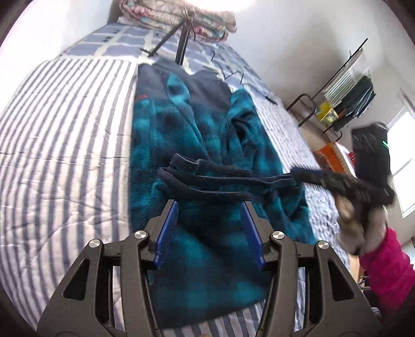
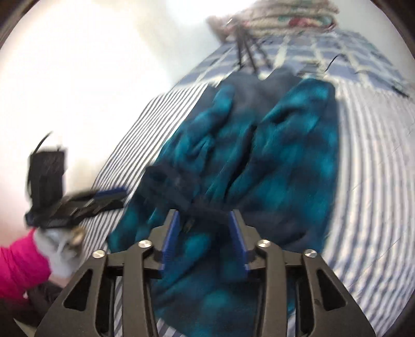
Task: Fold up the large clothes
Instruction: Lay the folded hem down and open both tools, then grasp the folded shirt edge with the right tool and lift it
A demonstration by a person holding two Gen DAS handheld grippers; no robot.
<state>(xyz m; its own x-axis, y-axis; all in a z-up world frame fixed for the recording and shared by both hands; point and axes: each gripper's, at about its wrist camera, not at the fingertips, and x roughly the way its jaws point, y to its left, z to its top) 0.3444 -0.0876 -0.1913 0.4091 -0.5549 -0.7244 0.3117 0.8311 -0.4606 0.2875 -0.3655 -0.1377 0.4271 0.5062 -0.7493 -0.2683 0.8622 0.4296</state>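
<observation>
Robe (image 1: 207, 145), teal with dark blotches and navy trim, lies on striped bedspread (image 1: 64, 155), folded into a long strip. Long axis runs from the near edge of the bed away toward stacked quilts (image 1: 181, 15) at the far end; navy collar end points that way, just short of a black tripod (image 1: 181, 44). Navy belt (image 1: 207, 178) crosses the strip roughly at right angles to that axis.

Left gripper (image 1: 210, 207): 2 blue pads apart, above the fleece just short of the belt, gripping nothing.

Right gripper (image 2: 205, 215): pads apart, released, belt cord and fleece showing in the gap; contact with the pads cannot be told through the blur.

Both views blurred. Pink sleeve (image 2: 20, 261) at the left hand.
</observation>
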